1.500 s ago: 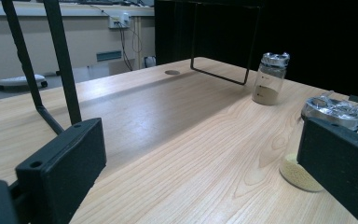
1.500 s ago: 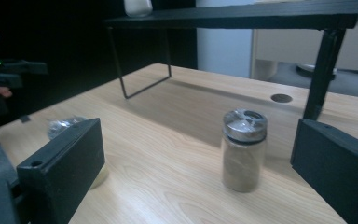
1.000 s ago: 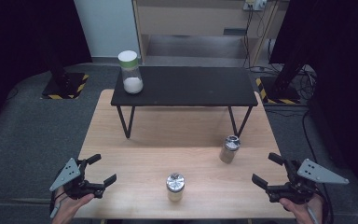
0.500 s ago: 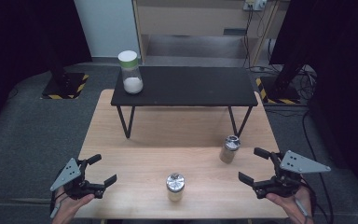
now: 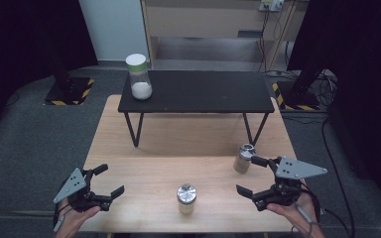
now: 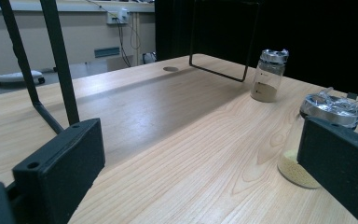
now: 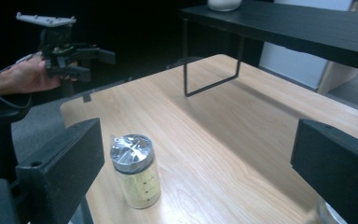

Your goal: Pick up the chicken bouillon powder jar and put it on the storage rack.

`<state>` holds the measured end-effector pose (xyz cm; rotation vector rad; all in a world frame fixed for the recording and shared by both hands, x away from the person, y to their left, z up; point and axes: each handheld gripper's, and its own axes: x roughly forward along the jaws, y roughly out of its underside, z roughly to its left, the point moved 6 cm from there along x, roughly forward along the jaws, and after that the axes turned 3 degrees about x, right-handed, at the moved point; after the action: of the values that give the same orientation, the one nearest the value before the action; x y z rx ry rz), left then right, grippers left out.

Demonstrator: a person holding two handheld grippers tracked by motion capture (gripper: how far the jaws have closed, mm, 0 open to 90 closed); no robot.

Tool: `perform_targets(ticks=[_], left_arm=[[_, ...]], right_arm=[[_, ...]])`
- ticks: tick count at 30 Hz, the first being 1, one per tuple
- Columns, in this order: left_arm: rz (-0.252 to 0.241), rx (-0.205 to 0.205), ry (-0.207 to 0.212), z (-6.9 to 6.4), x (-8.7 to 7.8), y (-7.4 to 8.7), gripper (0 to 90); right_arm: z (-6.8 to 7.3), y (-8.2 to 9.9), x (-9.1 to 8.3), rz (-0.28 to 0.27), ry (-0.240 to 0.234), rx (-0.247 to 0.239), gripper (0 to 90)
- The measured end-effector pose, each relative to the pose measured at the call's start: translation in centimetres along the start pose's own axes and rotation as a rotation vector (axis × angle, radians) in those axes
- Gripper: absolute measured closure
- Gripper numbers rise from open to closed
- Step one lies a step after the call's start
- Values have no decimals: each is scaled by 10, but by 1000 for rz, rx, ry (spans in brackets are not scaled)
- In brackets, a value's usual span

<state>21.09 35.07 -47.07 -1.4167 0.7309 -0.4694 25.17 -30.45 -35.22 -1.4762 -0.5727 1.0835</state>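
We count three jars: two foil-capped ones on the table (image 5: pixel 129 153), the near jar (image 5: pixel 186 197) between our grippers, the far jar (image 5: pixel 243 157) just beside the right gripper (image 5: pixel 254 175), and a white-lidded jar (image 5: pixel 139 76) on the black shelf (image 5: pixel 203 91). The right gripper and the left gripper (image 5: pixel 107 180) both gape wide, empty.

Even overhead light – the wooden table (image 5: pixel 154 148) is bright with a soft sheen, the surroundings fall dark; near jaws look slightly blurred, perhaps out of focus
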Motion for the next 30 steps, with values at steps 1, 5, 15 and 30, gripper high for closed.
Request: perform_targets(ticks=[1, 5, 15, 30], left_arm=[[0, 0, 1, 0, 0, 0, 0], [5, 1, 1, 0, 0, 0, 0], [4, 3, 2, 0, 1, 0, 0], [4, 9, 5, 0, 1, 0, 0]], right_arm=[[1, -2, 3, 6, -6, -8, 32], [4, -7, 13, 29, -27, -24, 32], [9, -11, 41, 62, -84, -44, 35], [10, -2, 79, 72, -149, -41, 37]])
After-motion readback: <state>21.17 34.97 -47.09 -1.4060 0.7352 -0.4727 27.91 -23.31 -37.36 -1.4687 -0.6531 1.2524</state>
